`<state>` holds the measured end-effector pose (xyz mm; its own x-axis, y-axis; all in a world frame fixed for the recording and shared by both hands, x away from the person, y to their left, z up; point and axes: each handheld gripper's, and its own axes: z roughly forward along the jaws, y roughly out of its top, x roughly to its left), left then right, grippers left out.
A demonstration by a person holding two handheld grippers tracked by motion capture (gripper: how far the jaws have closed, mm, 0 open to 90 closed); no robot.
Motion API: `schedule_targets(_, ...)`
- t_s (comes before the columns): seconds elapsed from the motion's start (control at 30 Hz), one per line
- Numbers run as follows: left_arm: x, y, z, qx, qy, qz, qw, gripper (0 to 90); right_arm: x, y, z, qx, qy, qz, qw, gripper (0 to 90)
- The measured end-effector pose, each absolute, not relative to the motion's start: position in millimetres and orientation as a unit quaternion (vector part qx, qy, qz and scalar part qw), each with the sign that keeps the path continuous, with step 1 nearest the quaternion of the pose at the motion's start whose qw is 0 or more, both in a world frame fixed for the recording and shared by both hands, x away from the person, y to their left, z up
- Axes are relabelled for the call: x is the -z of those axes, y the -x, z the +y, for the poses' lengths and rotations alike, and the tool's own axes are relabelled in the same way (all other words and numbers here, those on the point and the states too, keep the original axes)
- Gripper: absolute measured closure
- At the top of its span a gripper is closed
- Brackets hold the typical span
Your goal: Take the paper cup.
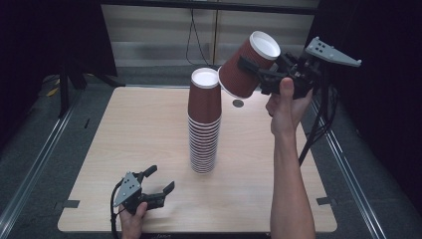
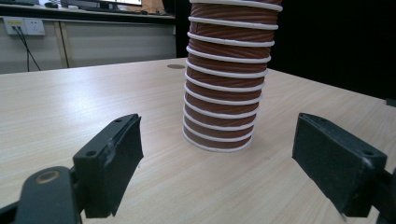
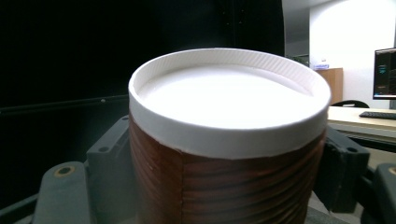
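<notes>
The right gripper [image 1: 256, 69] pinches a brown cup [image 1: 246, 64] upside down and tilted, at 1 o'clock from the stack [image 1: 204, 119] on the table [image 1: 124, 144]. At 7 o'clock of the stack, the left gripper [image 1: 159, 180] rests spread and empty.

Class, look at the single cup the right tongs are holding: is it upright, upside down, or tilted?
Tilted. The cup slants in the right tongs above the stack, white base up-right, mouth down-left.
</notes>
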<state>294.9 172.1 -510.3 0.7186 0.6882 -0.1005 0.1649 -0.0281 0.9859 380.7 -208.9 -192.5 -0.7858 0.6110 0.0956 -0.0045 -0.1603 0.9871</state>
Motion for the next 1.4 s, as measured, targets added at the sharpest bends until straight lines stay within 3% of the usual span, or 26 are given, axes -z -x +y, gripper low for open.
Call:
schedule_targets(0.33,510,-295,171,-0.211,-0.689,0.312,0.62,15.7,202,-376,-228,-0.701,-0.271,0.619,0.229,21.3)
schedule_targets(0.7,510,-296,170,-0.205,-0.694,0.306,0.619,15.5,236,-373,-237,-0.667,-0.3,0.642,0.23,21.3)
schedule_targets(1.4,502,-311,166,-0.141,-0.697,0.306,0.633,15.8,322,-358,-236,-0.638,-0.331,0.672,0.178,21.5)
